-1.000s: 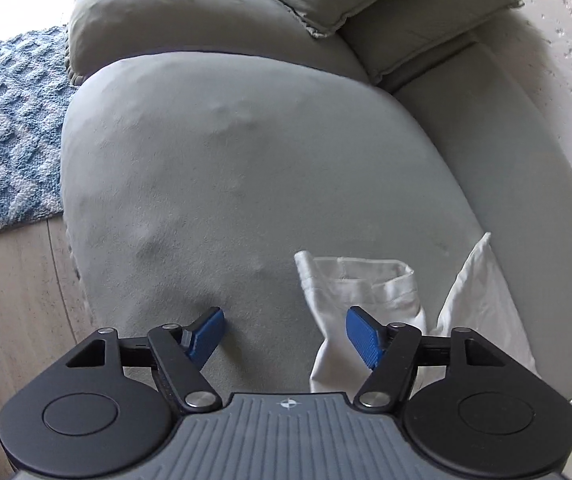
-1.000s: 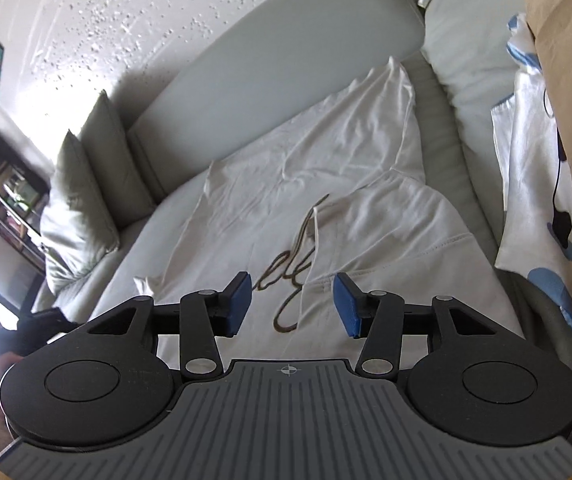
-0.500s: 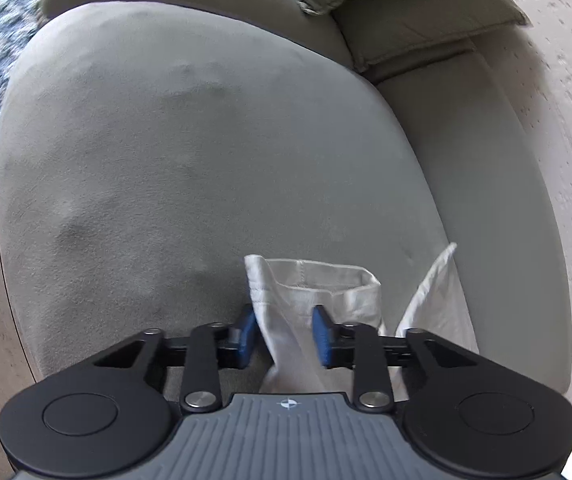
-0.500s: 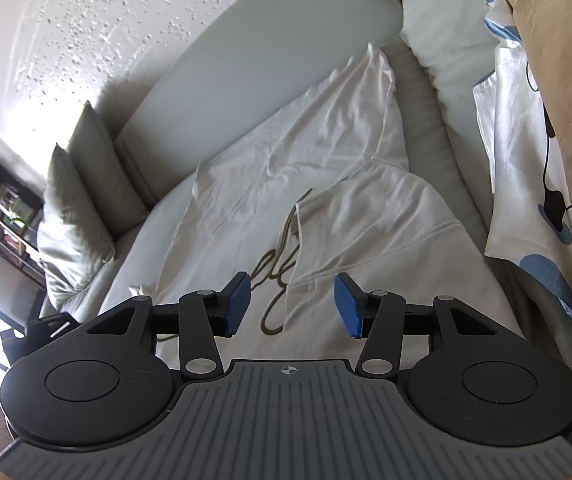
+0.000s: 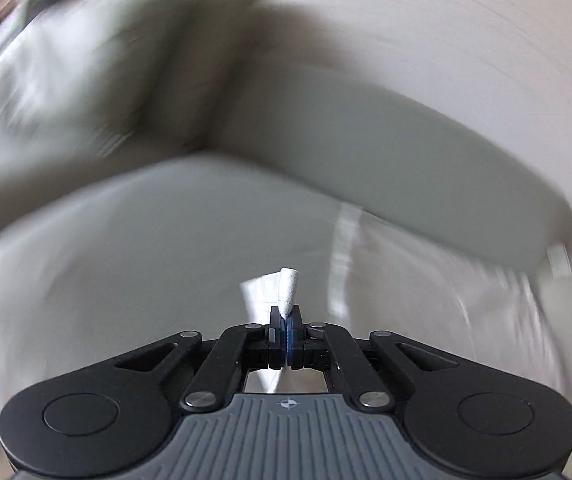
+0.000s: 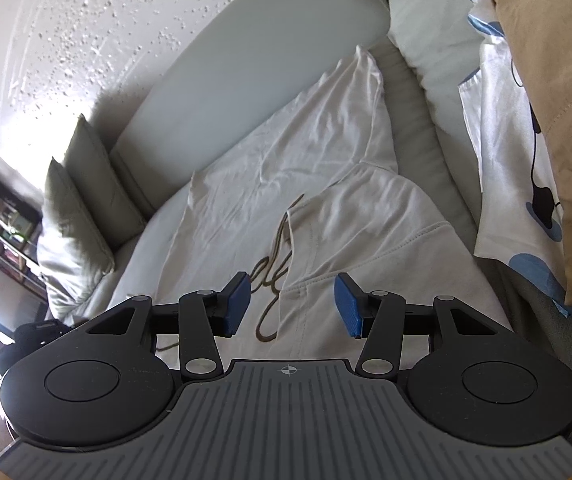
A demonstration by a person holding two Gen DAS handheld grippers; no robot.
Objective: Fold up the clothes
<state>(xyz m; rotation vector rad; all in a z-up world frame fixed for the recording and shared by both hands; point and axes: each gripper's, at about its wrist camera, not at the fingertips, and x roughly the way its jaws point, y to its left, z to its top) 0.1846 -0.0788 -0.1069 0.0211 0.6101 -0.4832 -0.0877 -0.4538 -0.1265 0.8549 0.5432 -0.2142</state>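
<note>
Grey sofa (image 6: 270, 80) carries the white shirt (image 6: 294, 184), one side folded in; left gripper (image 5: 286, 316) clamps its sleeve tip, right gripper (image 6: 292, 300) hovers parted. Most folding remains.

A pale grey sofa (image 6: 262, 60) with two grey cushions (image 6: 74, 232) stands against a textured white wall (image 6: 98, 20), bright daylight entering beside a cluttered shelf (image 6: 2, 224).

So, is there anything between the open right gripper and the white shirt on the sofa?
Nothing visible. The right gripper hangs open just above the white shirt, and only bare cloth shows between its blue pads. The patterned fabric lies off to the side, on the sofa, not in the path.
</note>
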